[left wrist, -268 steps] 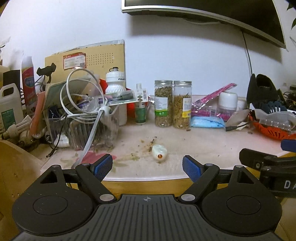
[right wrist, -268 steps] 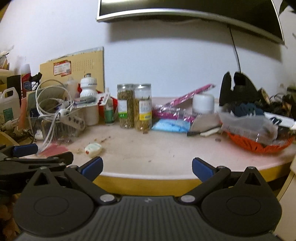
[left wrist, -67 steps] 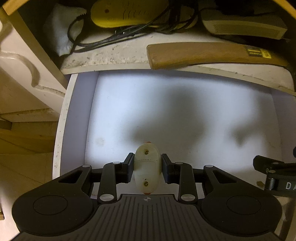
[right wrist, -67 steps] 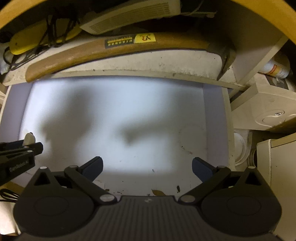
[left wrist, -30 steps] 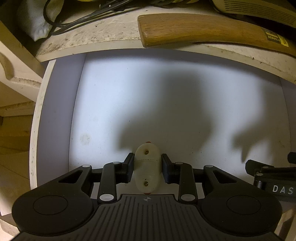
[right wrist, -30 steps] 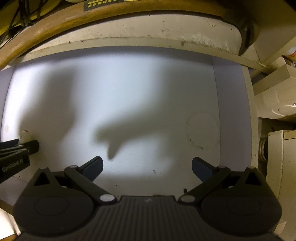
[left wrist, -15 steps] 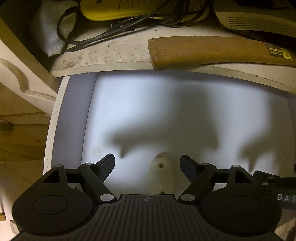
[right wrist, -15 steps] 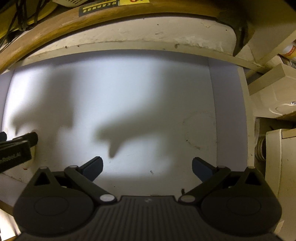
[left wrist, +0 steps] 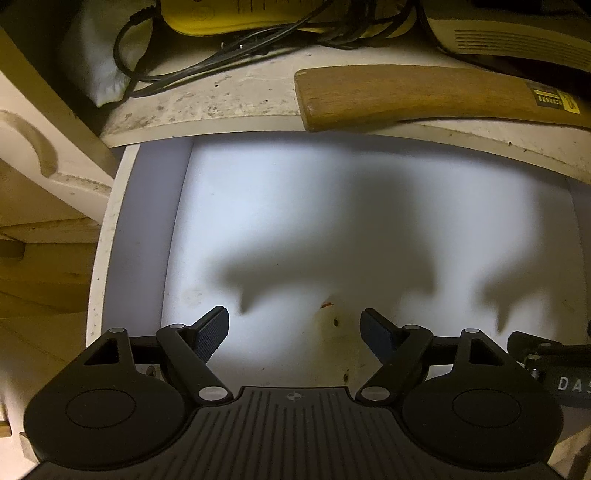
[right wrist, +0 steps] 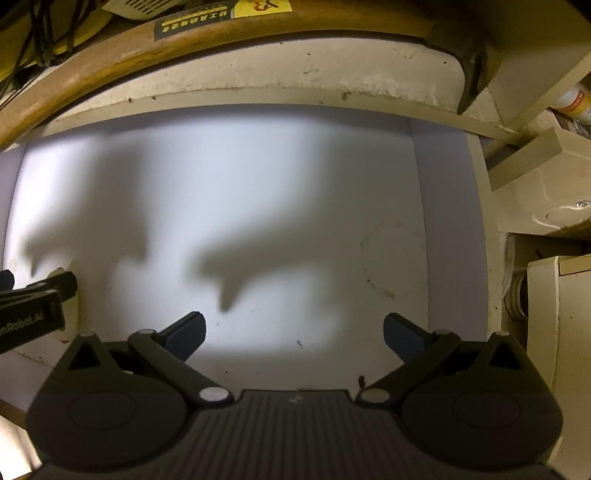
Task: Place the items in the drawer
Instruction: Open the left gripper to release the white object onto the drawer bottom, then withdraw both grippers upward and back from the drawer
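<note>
The white drawer (left wrist: 144,236) stands open below me, its floor brightly lit; it also shows in the right wrist view (right wrist: 443,221). A small cream plastic piece (left wrist: 334,343) with brown screw holes lies on the drawer floor, near the front. My left gripper (left wrist: 295,328) is open and hovers above it, apart from it. My right gripper (right wrist: 293,330) is open and empty over the drawer's right half. The left gripper's tip (right wrist: 44,295) shows at the left edge of the right wrist view.
A shelf behind the drawer holds a wooden axe handle (left wrist: 406,96), black cables (left wrist: 221,55), a yellow device (left wrist: 258,14) and a beige box (left wrist: 517,40). The axe head (right wrist: 472,66) sits at the right. White furniture parts (right wrist: 546,206) stand right of the drawer.
My left gripper opened and let go of the cream piece, which now lies on the drawer floor. The left gripper has since risen a little. The right gripper stayed open.
</note>
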